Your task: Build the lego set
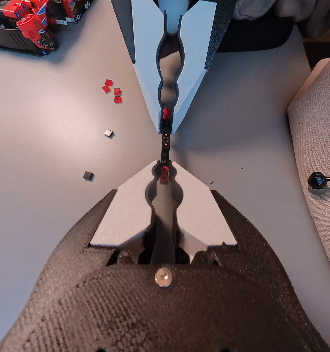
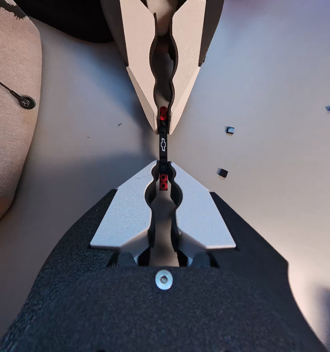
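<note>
Lego strip (image 1: 165, 141), one, clamped at each end by left gripper (image 1: 164, 163) and right gripper (image 2: 163, 163).

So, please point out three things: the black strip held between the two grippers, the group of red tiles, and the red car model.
black strip (image 1: 166, 140), left wrist view, on its printed middle section.
red tiles (image 1: 117, 91), left wrist view, on one tile of the group.
red car model (image 1: 31, 28), left wrist view, on its red bodywork.

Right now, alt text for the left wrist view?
The left gripper and the opposing right gripper each clamp one end of a thin black lego strip with red ends, above a grey table. Loose red tiles lie left.
</note>
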